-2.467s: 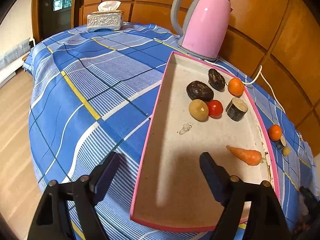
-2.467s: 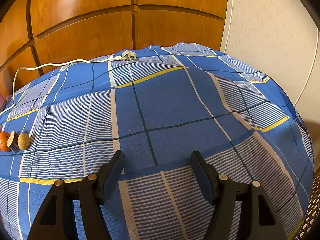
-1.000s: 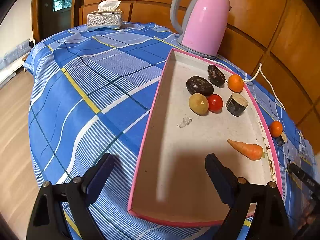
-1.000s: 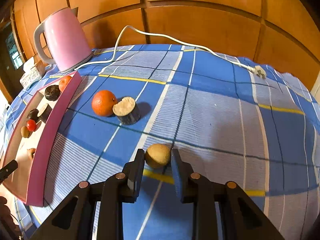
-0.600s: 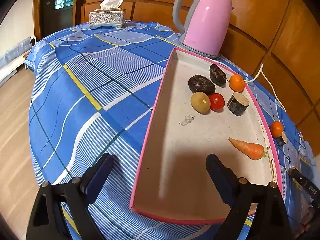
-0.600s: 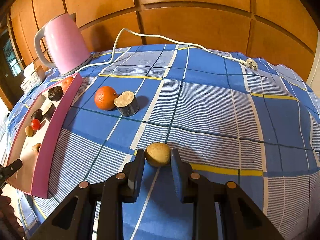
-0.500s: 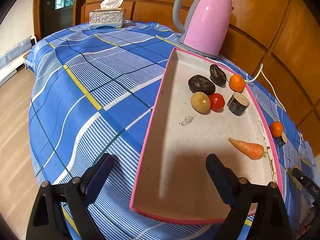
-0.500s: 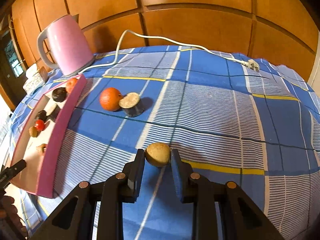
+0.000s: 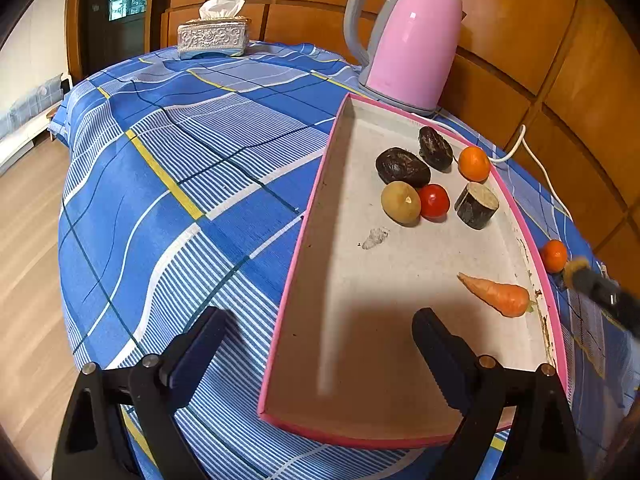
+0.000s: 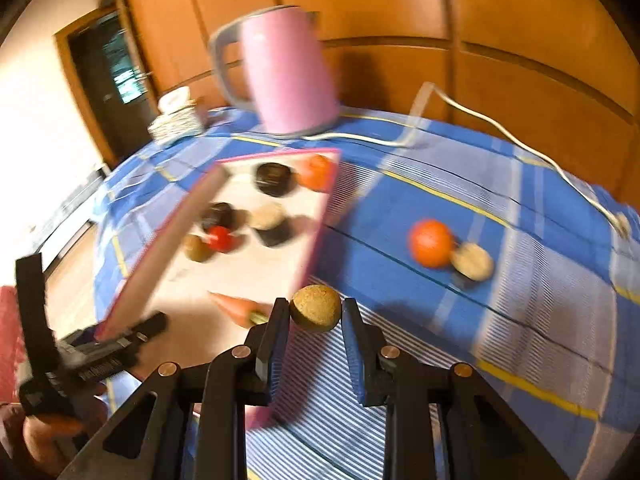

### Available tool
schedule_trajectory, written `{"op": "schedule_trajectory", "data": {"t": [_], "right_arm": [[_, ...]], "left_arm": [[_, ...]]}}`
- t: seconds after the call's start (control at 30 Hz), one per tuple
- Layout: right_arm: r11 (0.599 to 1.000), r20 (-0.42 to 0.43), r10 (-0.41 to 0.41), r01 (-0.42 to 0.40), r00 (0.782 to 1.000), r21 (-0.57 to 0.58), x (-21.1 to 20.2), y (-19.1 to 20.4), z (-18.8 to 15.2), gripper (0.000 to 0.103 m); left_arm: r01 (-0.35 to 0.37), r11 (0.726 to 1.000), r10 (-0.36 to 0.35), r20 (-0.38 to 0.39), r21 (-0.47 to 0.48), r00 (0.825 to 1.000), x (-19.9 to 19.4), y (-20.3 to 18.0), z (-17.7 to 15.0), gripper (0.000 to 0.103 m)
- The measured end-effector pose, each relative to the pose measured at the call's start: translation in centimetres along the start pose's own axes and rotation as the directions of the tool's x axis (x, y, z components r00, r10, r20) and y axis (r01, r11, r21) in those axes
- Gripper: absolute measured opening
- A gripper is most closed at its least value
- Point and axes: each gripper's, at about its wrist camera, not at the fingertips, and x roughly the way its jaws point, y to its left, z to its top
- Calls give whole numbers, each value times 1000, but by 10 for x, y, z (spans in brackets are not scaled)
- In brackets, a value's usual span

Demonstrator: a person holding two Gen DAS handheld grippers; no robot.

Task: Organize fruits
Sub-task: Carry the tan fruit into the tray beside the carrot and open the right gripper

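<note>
A small round tan-brown fruit (image 10: 315, 308) is sitting pinched between the narrowed jaws of the right gripper (image 10: 314, 316), held in the air just beside the near right wall of the shallow pink-rimmed tray (image 9: 304, 248). A bright orange mandarin (image 10: 431, 242) and a dark cut log-like piece (image 10: 472, 262) are lying touching each other on the blue plaid tablecloth (image 9: 192, 184), right of the tray. The left gripper (image 9: 316, 344) is hovering with its jaws standing wide and empty, straddling the tray's near left corner, while a pink electric kettle (image 9: 408, 40) is standing behind the tray.
</note>
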Motion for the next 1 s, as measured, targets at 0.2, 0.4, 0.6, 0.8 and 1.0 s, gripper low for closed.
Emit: {"op": "schedule_trajectory", "data": {"t": [0.2, 0.4, 0.6, 0.8, 1.0], "right_arm": [[998, -1, 46, -46, 999, -49, 22, 28, 27, 27], [998, -14, 45, -46, 999, -36, 32, 35, 27, 29], [1000, -12, 11, -11, 1000, 7, 23, 18, 15, 29], [994, 9, -78, 77, 997, 77, 2, -10, -2, 29], [946, -1, -259, 254, 966, 204, -25, -65, -28, 29]], "left_arm": [[-2, 1000, 2, 0, 2, 1000, 1, -1, 0, 96], [0, 1000, 0, 0, 0, 1000, 1, -1, 0, 97], [0, 1000, 0, -1, 0, 1000, 1, -1, 1, 97], [1, 1000, -1, -3, 1, 1000, 1, -1, 1, 97], [1, 1000, -1, -3, 2, 1000, 1, 0, 0, 97]]}}
